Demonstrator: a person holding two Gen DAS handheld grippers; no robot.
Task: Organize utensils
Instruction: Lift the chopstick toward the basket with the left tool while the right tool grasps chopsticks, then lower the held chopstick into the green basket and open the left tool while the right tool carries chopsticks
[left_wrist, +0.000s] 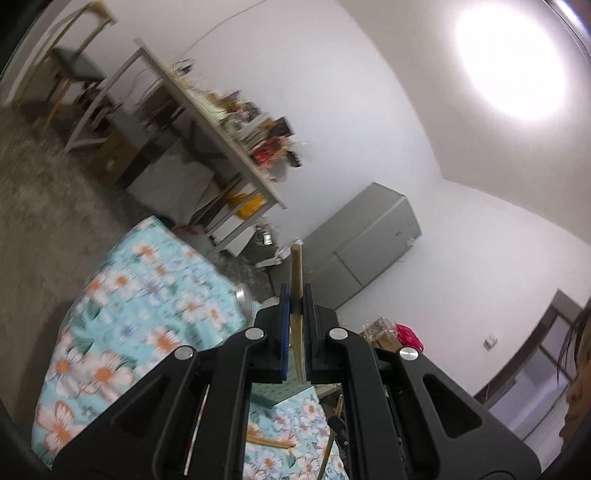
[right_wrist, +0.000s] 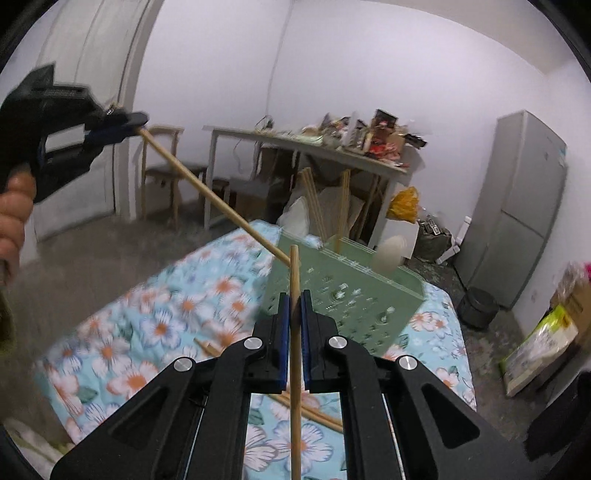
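left gripper (right_wrist: 142, 120) clamped on chopstick (right_wrist: 214, 192), slanting down toward green rack (right_wrist: 354, 295) | right gripper (right_wrist: 294, 299) clamped on second chopstick (right_wrist: 294, 273), upright, just short of rack, nearer | both above floral table (right_wrist: 155, 325)

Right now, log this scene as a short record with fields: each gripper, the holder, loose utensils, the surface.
left gripper: shut on a chopstick, raised over the table
right gripper: shut on a second chopstick, which runs between its pads
holder: green perforated basket on the table, several chopsticks standing upright in it, a pale spoon-like piece beside them
loose utensils: chopsticks lying flat on the cloth
surface: floral tablecloth, light blue
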